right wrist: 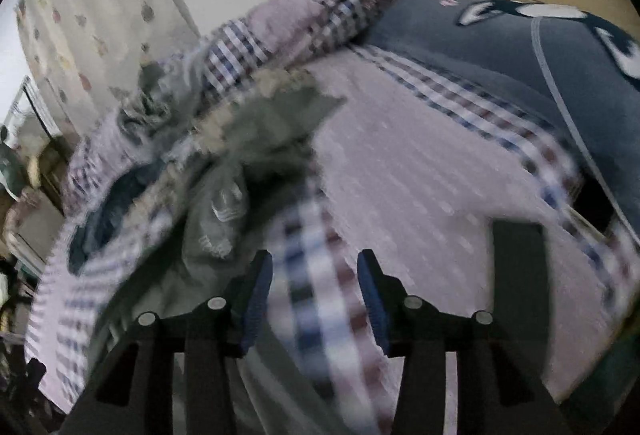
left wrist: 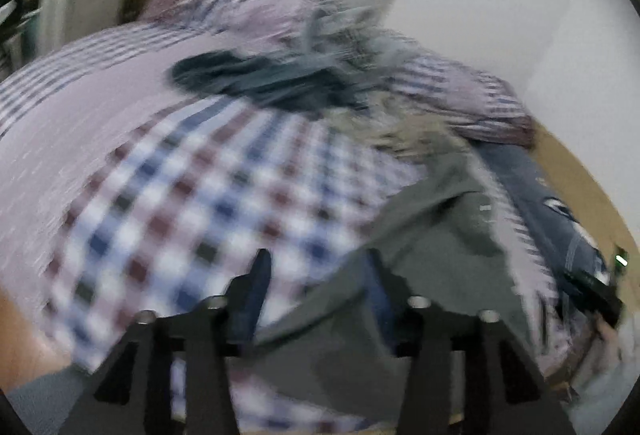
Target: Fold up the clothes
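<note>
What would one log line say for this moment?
left hand-held gripper: open over grey garment | right hand-held gripper: open, empty | bed sheet: checked

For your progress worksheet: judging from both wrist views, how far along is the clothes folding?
Done: nothing looks folded; no neat stack shows in either blurred view.
In hand: the left gripper has its jaws open around an edge of the grey-green garment; whether it grips is unclear. The right gripper hangs open over the checked bedsheet.
Left: the grey-green garment and the crumpled dark garment.
</note>
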Tool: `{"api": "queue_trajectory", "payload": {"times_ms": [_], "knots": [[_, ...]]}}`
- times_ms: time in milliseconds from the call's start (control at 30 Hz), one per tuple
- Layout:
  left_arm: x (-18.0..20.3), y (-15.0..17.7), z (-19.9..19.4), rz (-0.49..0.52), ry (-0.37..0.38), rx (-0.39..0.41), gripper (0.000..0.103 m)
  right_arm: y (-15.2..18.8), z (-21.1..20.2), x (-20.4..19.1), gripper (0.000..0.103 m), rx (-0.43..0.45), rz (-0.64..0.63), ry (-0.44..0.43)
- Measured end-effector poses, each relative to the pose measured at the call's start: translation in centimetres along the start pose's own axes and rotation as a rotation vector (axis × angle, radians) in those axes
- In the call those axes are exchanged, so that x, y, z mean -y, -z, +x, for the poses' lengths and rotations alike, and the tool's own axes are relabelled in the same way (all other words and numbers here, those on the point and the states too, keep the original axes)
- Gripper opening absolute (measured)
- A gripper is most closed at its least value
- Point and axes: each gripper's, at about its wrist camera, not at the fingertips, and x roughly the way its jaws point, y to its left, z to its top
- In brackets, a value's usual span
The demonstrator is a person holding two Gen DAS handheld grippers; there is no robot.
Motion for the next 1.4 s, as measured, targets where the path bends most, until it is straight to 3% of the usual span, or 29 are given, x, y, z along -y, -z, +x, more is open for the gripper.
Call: {"api": "queue_trajectory", "payload": {"times_ms": [67, 200, 467, 600, 767, 900, 1000, 1233, 1333, 1400], "knots": [[3.3, -1.6, 0.7, 0.067, 0.083, 0.026, 0.07, -1.3, 1.5, 0.0, 0.048, 0.029, 0.013, -0.035], [9.9, -4.3, 3.2, 0.18, 0.155, 0.066, 0.083, -3.8, 4.1, 0.9, 0.057, 0.108, 0.039, -0.076], [24.1, -8.7, 12.1, 0.372, 0.254, 0.077, 0.083, -7.3, 6.1, 5.8, 0.062, 0.14, 0.151, -0.119], [30.9, -9.4, 16.6, 0.463, 0.252, 0.103, 0.083, -8.9, 5.9, 7.8, 0.063, 0.168, 0.141, -0.107], [38.8, -8.5, 24.6, 0.658, 0.137, 0.081, 0.085, -8.8, 6.2, 11.6, 0.064, 0.153, 0.256, -0.084], [43.1, -5.5, 32.4, 0.912, -0.041, -0.006, 0.085, -8.8, 6.3, 13.7, 0.064, 0.144, 0.314, -0.087], [44.6, -3.5, 38.0, 1.066, -0.156, -0.088, 0.085, -8.8, 5.9, 15.1, 0.064, 0.15, 0.368, -0.105], [46.0, -1.8, 46.5, 1.25, -0.302, -0.184, 0.084, -8.3, 5.6, 16.9, 0.065, 0.152, 0.466, -0.138], [46.3, -0.5, 49.2, 1.348, -0.345, -0.242, 0.078, -8.2, 5.6, 17.1, 0.065, 0.146, 0.482, -0.145], [46.1, -0.3, 50.4, 1.355, -0.354, -0.262, 0.07, -8.3, 5.6, 17.0, 0.065, 0.143, 0.481, -0.144]]}}
